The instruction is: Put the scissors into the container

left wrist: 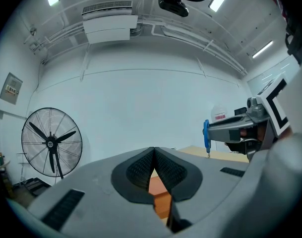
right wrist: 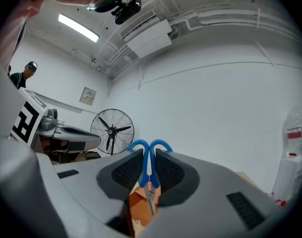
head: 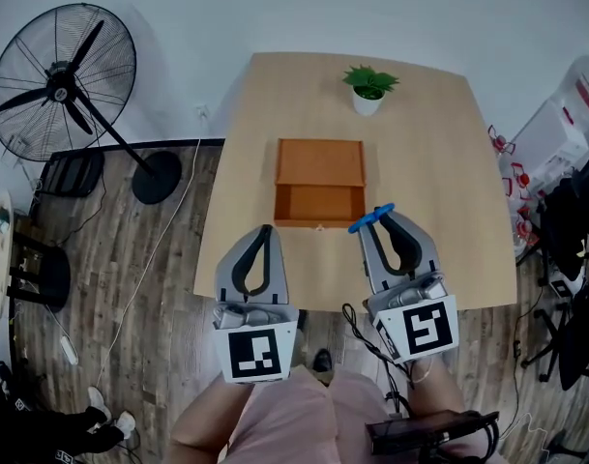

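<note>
White wall and dark wood-plank floor (head: 168, 259) surround a pale, smooth wooden table (head: 449, 162), on whose middle sits the container (head: 319, 163), a shallow orange box of flat boards with square corners; well off to the left of the container stands a big black fan (head: 67, 80) with a round wire cage; on the container's near side hang the two tongs, grey, with ribbed dark pads; the left gripper (head: 266, 230) hovers off the container's near left corner, its jaws pressed together at the tips with nothing between them; the right gripper (head: 383, 216) sits just by the near right corner, clamped on the scissors (right wrist: 150, 150); beyond the container's far side stands a small green plant (head: 369, 87) in a white pot; the scissors are therefore not yet in the container but held above its near edge, blue plastic loops poking past the jaw tips, thin metal blades pointing back between the pads; I judge them light and stiff, the blades slick, so the neck just under the loops, where the pads grip, seems the surest hold
</note>
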Demonstrator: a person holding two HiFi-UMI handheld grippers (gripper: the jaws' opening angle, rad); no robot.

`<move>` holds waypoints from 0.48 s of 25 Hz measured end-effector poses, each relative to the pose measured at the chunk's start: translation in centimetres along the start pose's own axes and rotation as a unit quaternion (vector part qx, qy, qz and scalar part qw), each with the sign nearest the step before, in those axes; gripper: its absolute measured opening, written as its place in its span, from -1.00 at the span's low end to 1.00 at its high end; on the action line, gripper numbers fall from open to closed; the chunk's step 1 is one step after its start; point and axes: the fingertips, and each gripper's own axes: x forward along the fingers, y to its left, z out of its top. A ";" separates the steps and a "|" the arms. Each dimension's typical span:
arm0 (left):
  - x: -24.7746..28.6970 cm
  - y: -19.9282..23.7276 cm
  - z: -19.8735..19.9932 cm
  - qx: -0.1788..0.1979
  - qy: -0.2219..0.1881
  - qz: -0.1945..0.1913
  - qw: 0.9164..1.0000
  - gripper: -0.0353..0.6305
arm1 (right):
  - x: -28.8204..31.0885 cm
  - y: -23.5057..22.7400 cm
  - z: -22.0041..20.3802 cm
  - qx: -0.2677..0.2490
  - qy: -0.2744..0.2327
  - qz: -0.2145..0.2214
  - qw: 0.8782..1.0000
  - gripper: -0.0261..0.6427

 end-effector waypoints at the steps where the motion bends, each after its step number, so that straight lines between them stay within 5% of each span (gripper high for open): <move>1: 0.7 0.6 0.0 0.000 0.001 0.002 1.000 -0.88 | 0.8 -0.1 -0.1 0.000 0.002 0.001 1.000 -0.69; 12: 7.0 4.7 -2.9 -0.011 0.040 0.004 0.999 -0.88 | 8.1 -1.4 -3.3 0.009 0.039 0.012 0.999 -0.69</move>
